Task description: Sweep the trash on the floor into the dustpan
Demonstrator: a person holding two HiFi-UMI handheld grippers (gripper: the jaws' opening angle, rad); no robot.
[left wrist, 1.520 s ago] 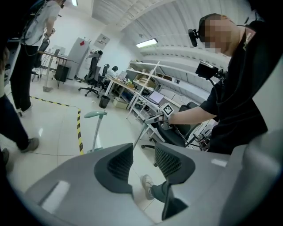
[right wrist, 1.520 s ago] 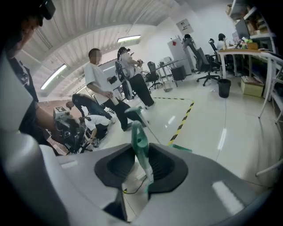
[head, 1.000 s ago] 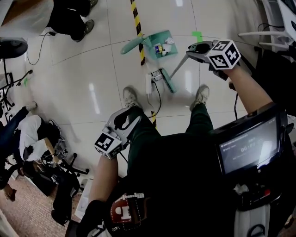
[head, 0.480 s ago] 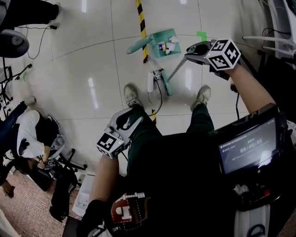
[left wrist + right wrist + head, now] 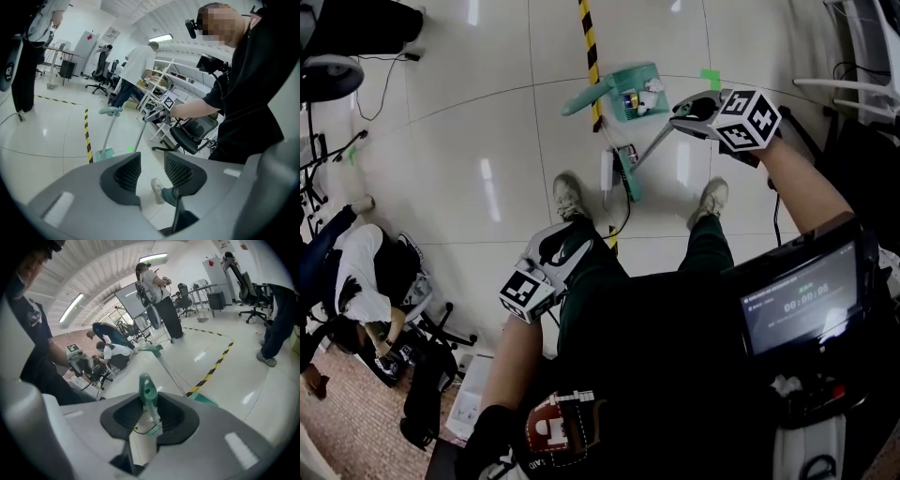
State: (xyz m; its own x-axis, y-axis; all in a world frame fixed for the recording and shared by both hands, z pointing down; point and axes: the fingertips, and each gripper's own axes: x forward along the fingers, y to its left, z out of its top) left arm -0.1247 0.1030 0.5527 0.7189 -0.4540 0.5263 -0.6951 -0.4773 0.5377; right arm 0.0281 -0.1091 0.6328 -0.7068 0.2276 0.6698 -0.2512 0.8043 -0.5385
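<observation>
In the head view a teal dustpan [image 5: 622, 82] stands on the pale floor with several bits of trash [image 5: 643, 96] inside, its long handle [image 5: 581, 97] leaning left. A teal broom head [image 5: 625, 172] rests on the floor just below it. The broom's thin shaft [image 5: 651, 145] runs up to my right gripper [image 5: 686, 109], which is shut on its top. In the right gripper view the green broom grip [image 5: 146, 394] sticks up between the jaws of the right gripper [image 5: 149, 416]. My left gripper [image 5: 551, 251] hangs open and empty by my left thigh; in its own view the left gripper [image 5: 152, 171] faces the dustpan [image 5: 105, 154].
A white oblong block [image 5: 603, 169] with a black cable [image 5: 621, 202] lies beside the broom head. Yellow-black floor tape [image 5: 590, 47] passes the dustpan. My shoes [image 5: 568, 195] stand below. People and office chairs [image 5: 366, 291] crowd the left; a white rack [image 5: 862, 56] stands at right.
The broom head has slid slightly left and nearer to me, and the right gripper has tilted a little. The left gripper has stayed by the thigh.
</observation>
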